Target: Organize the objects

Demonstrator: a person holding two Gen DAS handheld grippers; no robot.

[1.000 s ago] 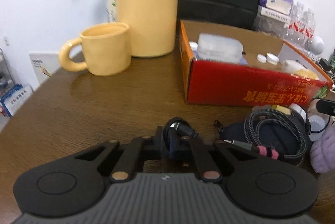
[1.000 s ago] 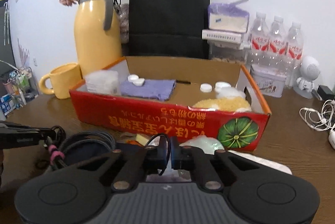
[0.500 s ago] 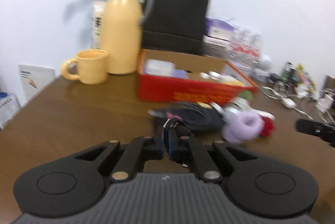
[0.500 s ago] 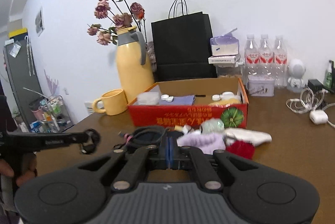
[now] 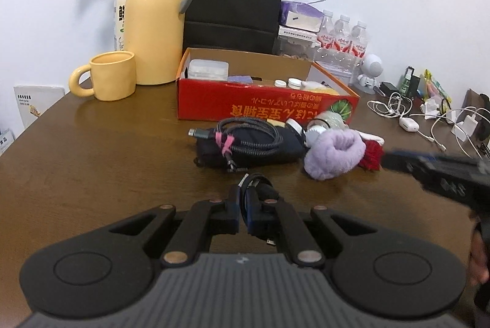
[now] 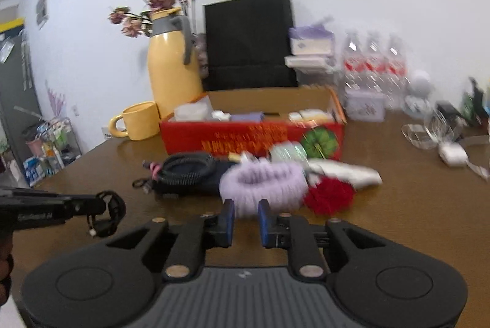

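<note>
Two grippers over the table. Left gripper clamped on a small black cable. Right gripper empty, jaws opening, lilac fluffy scrunchie just ahead of them. Red cardboard box lies beyond. Suggest carrying the cable level over the box wall before letting go.

The left hand-held gripper pinches a small black cable above the brown surface. Ahead lie a braided cable coil on a dark pouch, a lilac scrunchie and a red box
</note>
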